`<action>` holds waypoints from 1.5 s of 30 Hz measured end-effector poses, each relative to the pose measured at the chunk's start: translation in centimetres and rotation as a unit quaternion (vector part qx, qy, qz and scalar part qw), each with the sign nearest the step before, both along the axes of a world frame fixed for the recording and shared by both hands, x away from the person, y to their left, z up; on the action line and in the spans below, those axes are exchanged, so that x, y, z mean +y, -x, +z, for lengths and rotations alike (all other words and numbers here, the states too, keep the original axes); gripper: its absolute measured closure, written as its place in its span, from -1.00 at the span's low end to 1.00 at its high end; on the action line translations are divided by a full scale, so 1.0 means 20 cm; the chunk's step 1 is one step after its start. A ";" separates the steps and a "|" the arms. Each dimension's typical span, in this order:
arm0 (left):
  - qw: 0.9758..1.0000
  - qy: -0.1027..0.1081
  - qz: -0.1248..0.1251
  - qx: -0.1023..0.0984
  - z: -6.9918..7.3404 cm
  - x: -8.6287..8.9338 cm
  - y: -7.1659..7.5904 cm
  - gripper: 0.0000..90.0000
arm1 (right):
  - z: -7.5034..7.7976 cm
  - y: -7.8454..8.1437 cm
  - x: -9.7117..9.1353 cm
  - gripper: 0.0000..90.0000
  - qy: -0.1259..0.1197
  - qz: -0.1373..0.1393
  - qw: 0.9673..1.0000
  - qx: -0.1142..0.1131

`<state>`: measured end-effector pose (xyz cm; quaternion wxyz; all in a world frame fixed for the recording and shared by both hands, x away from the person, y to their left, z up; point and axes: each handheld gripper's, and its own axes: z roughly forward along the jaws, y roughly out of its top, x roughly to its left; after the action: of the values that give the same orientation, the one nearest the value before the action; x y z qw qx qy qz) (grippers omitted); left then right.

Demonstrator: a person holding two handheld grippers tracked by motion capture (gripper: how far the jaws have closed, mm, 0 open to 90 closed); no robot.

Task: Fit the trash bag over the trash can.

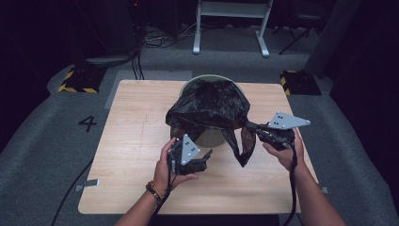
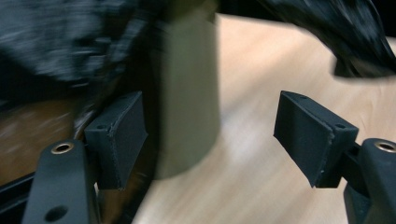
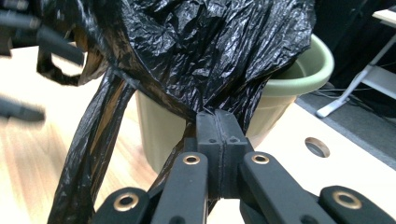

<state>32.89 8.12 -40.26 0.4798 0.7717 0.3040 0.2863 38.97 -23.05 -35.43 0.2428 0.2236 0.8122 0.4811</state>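
A pale green bin [image 1: 210, 137] stands at the middle of the wooden table [image 1: 136, 155], with a black plastic bag [image 1: 209, 103] draped over its top and hanging down its front. My right gripper [image 1: 252, 127] is shut on a bunched part of the bag [image 3: 196, 46] at the bin's right side; its pads [image 3: 209, 133] pinch the plastic just in front of the bin [image 3: 299, 70]. My left gripper [image 1: 207, 158] is low in front of the bin, open, with nothing between its jaws. In the left gripper view that gripper [image 2: 210, 121] faces the bin's wall [image 2: 189, 93], with blurred bag [image 2: 56, 42] above.
A long strip of the bag [image 1: 244, 150] dangles toward the table between the two hands. A round hole [image 3: 317, 147] is cut in the tabletop by the bin. Beyond the table are a white frame [image 1: 230, 23], floor cables and yellow-black striped blocks [image 1: 77, 81].
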 end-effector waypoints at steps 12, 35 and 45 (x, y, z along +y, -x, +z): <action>0.999 0.007 0.013 -0.028 0.10 0.10 -0.06 -0.40 | 0.04 0.03 0.00 0.13 -0.012 0.021 1.000 -0.015; 0.997 -0.055 0.053 -0.005 0.05 0.11 -0.23 0.79 | 0.14 0.10 0.29 -0.33 -0.011 0.067 0.997 -0.045; 0.997 -0.070 0.042 -0.005 0.05 0.16 -0.26 1.00 | 0.18 0.02 0.28 1.00 0.001 0.023 0.998 -0.052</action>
<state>38.05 11.42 -39.28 0.4135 0.7888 0.3128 0.3301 38.61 -17.42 -31.91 0.2736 0.1798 0.8039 0.4965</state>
